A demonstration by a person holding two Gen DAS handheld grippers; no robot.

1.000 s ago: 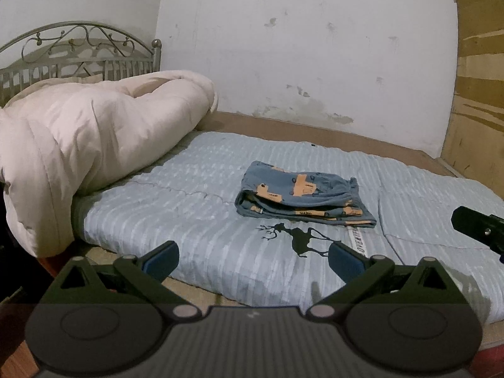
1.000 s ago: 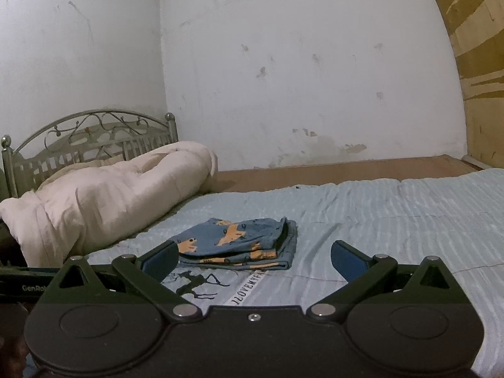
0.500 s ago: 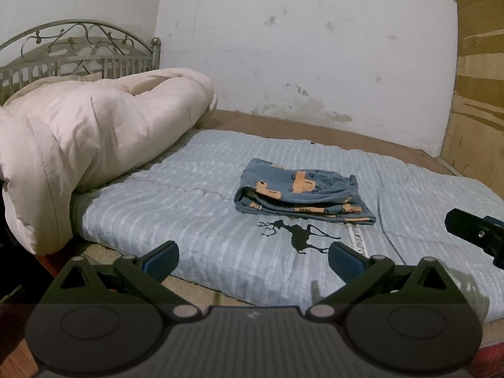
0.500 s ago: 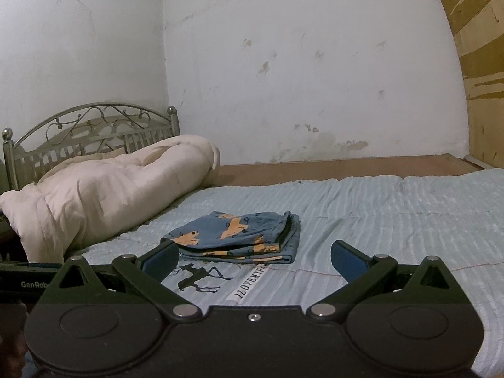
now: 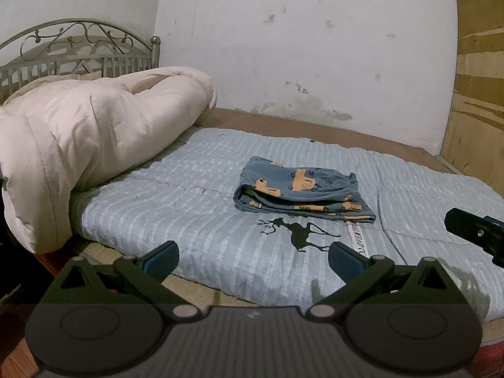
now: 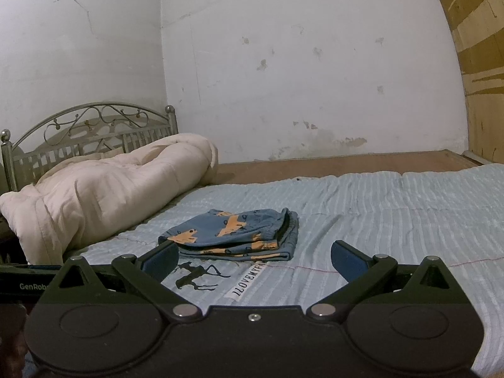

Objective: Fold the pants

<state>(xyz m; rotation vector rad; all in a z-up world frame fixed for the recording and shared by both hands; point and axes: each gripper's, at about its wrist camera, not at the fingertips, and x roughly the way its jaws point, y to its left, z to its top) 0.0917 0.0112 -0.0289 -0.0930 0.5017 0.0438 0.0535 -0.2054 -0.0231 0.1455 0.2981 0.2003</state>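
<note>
Already folded, pants point(image 5: 300, 190) lie on the bedspread point(image 5: 189, 208).

The blue bedspread point(image 6: 393, 220) reads "ILOVEMYFA"; the left hand-held gripper point(image 6: 34, 286) reads "GenRob".

Left wrist view: from bed's near edge, raised, facing across quilt point(image 5: 195, 214) toward far wall, angled down. Right wrist view: lower, nearly level, further right. Shared: folded pants point(image 5: 302, 189) point(image 6: 233, 233), deer print point(image 5: 296, 233) point(image 6: 195, 275), rolled duvet point(image 5: 88, 145) point(image 6: 104, 192), headboard point(image 5: 78, 47) point(image 6: 88, 132)
</note>
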